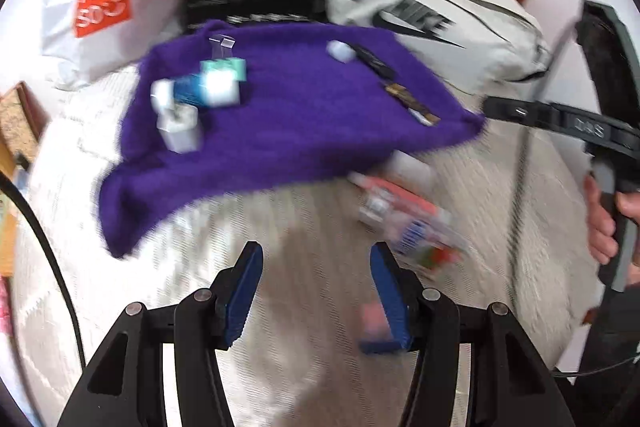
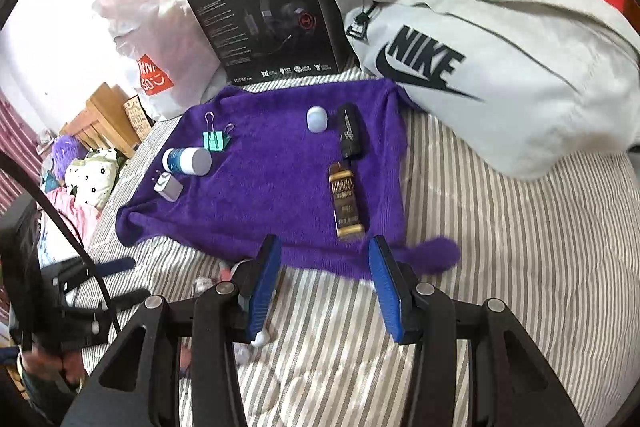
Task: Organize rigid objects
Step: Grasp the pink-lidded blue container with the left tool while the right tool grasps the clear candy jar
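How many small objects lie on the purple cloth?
6: binder clip, white-capped bottle and charger plug at the left; white cap, black case and brown-gold packet at the right.

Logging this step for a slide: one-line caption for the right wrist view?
Open right gripper hovers at the purple towel's near edge; clip, bottle, charger laid out.
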